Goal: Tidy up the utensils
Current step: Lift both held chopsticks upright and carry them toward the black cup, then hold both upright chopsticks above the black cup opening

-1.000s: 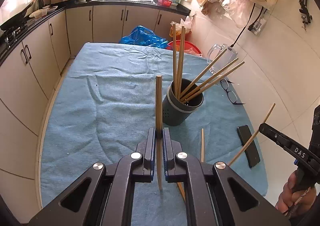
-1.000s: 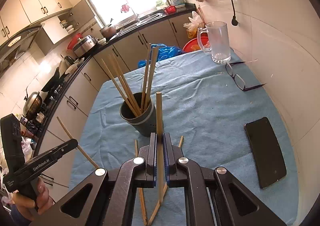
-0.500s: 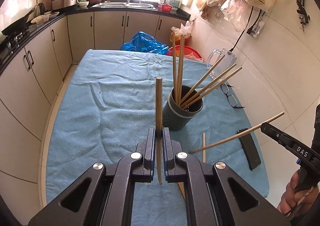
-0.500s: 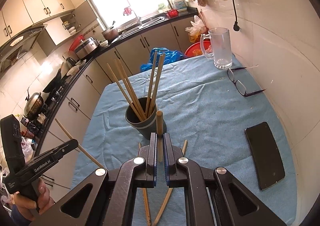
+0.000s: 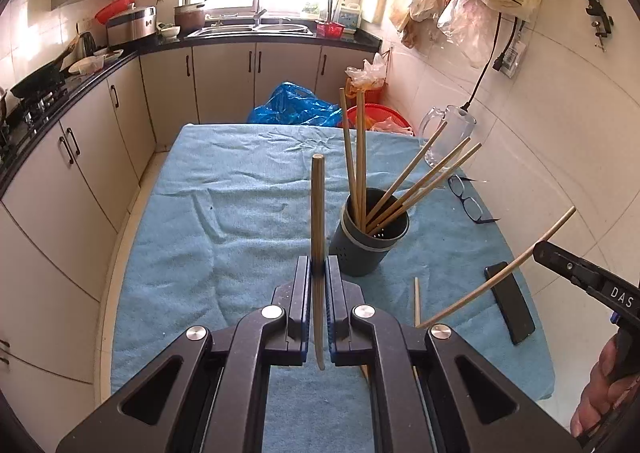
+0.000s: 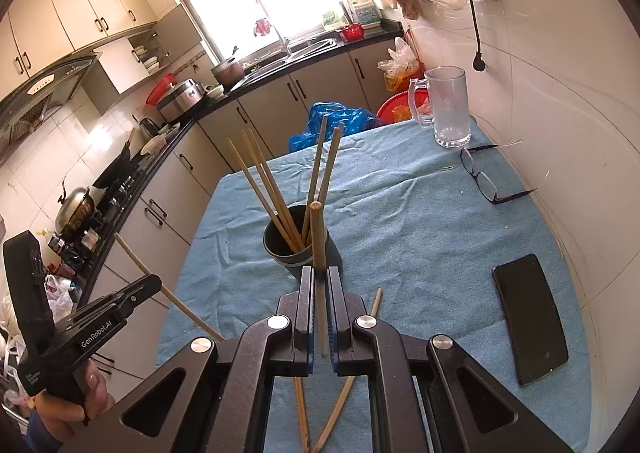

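A dark grey utensil holder stands on the blue table cloth with several wooden chopsticks in it. My left gripper is shut on one chopstick that points up and forward, just left of the holder. My right gripper is shut on another chopstick, whose tip lies over the holder's mouth. Each gripper also shows in the other's view: the right gripper with its slanted stick, and the left gripper with its own stick. Loose chopsticks lie on the cloth near me.
A black phone lies at the table's right side by the tiled wall. Glasses and a glass mug sit further back on the right. Kitchen cabinets run along the left, past the table edge.
The right gripper's chopstick has swung from steep to a lower slant, and its tip has come over the holder's mouth. The left gripper has tilted slightly and keeps its stick.
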The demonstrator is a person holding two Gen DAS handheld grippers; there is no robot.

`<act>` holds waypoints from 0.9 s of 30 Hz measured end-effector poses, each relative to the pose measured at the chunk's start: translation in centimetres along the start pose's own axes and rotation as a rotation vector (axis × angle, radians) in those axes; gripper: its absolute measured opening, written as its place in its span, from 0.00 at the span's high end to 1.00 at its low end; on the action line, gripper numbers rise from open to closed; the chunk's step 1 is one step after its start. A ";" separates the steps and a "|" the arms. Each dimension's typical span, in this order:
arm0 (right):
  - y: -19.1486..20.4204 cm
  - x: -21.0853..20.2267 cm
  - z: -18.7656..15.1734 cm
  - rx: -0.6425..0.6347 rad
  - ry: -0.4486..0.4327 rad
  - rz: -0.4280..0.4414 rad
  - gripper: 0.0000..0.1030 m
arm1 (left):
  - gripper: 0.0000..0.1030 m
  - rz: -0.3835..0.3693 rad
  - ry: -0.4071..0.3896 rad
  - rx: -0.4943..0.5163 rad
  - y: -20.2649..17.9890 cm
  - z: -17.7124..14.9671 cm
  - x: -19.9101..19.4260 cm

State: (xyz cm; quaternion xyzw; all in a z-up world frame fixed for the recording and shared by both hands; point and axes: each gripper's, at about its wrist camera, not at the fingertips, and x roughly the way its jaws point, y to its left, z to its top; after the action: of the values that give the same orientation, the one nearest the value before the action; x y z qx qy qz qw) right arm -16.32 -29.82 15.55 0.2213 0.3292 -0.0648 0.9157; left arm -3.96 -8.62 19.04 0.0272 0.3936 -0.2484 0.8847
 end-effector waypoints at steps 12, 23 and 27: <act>0.4 -0.7 0.2 0.007 -0.009 0.008 0.94 | 0.94 0.023 -0.024 0.022 -0.3 0.2 -0.6; 1.0 -1.1 0.7 0.009 -0.024 0.024 0.94 | 0.94 0.059 -0.046 0.040 -0.3 0.8 -1.0; 1.3 -1.2 1.0 0.007 -0.030 0.029 0.94 | 0.94 0.072 -0.051 0.043 -0.2 1.0 -1.0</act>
State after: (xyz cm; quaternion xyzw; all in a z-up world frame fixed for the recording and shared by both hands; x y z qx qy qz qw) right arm -16.30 -29.18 17.46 0.2284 0.3120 -0.0561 0.9205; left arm -3.95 -8.65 20.43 0.0540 0.3643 -0.2252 0.9020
